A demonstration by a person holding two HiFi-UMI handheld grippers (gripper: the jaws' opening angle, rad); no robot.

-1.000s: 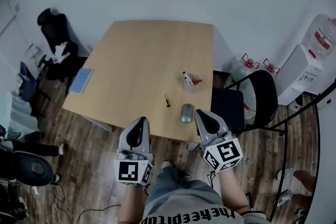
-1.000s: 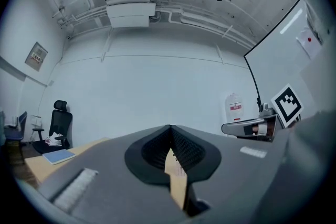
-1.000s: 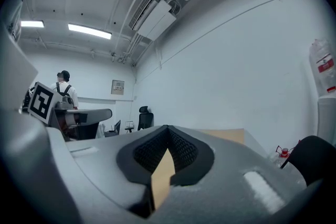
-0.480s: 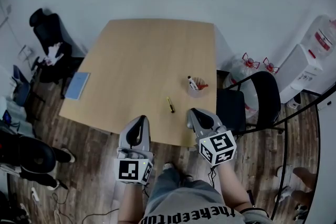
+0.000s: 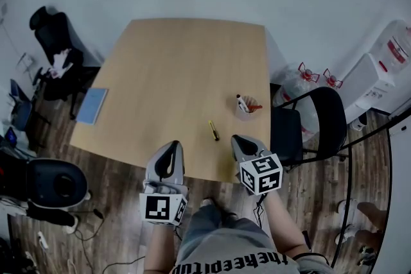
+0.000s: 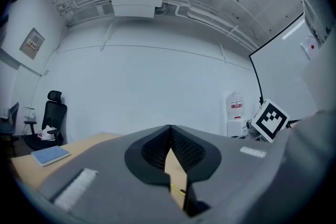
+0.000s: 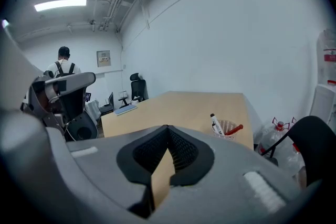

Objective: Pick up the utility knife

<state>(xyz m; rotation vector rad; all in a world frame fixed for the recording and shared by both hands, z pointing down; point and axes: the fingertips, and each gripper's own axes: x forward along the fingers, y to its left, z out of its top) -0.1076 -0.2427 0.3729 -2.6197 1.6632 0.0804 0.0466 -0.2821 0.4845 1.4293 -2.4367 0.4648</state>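
Utility knife (image 5: 213, 130) flat on the table (image 5: 173, 67), just left of and slightly beyond the right gripper (image 5: 237, 139). Untouched. Jaws pressed together, empty, there and on the left gripper (image 5: 172, 146).

The table (image 5: 180, 74) has a plain light-wood top. A knife (image 5: 213, 130), yellow and black, lies near the edge nearest the person, right of the middle. Beyond it, close to the right edge, stands a mesh cup (image 5: 247, 107) with pens in it, apart from the knife. A blue notebook (image 5: 92, 106) lies flat at the left edge, well apart from both.
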